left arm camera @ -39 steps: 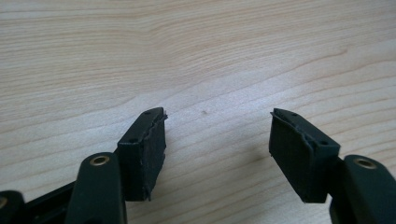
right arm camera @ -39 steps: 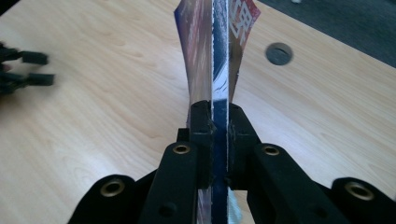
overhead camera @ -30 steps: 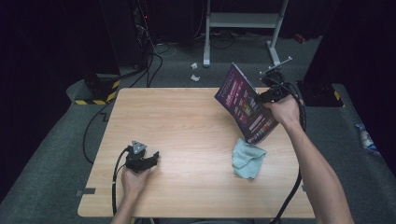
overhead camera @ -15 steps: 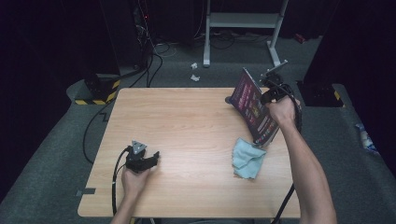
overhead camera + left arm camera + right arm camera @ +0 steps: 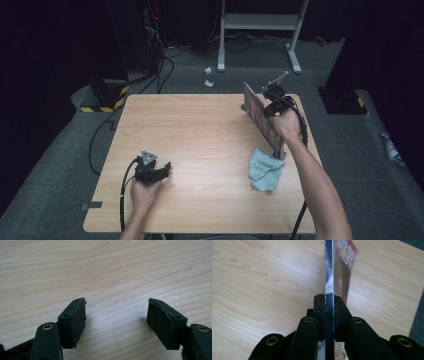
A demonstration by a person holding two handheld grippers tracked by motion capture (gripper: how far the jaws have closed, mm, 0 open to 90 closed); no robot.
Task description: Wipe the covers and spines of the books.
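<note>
In the high view, the right gripper (image 5: 270,101) is over the far right part of the wooden surface (image 5: 200,150), its jaws clamped on a thin book (image 5: 260,116) with a dark purple cover. The book stands on edge, nearly upright, running from the far right corner toward the near right side, with its lower end just above a crumpled light blue cloth (image 5: 265,169) that lies on the surface near the right edge. The person's right hand (image 5: 286,124) wraps the gripper body, the forearm coming in from the near right. The left gripper (image 5: 159,172) rests on the near left part of the surface, well apart from the book and the cloth, held by the left hand (image 5: 145,192), its cable looping off the near edge. In the left gripper view, the left gripper (image 5: 116,320) has its jaws spread wide, with nothing between them but bare wood grain. In the right gripper view, the right gripper (image 5: 329,306) shows its two black jaws pressed narrow against both faces of the book (image 5: 329,270), seen edge-on and rising straight up the middle, its glossy cover with red and white print turned to the right, and the wooden surface (image 5: 262,290) behind it.
</note>
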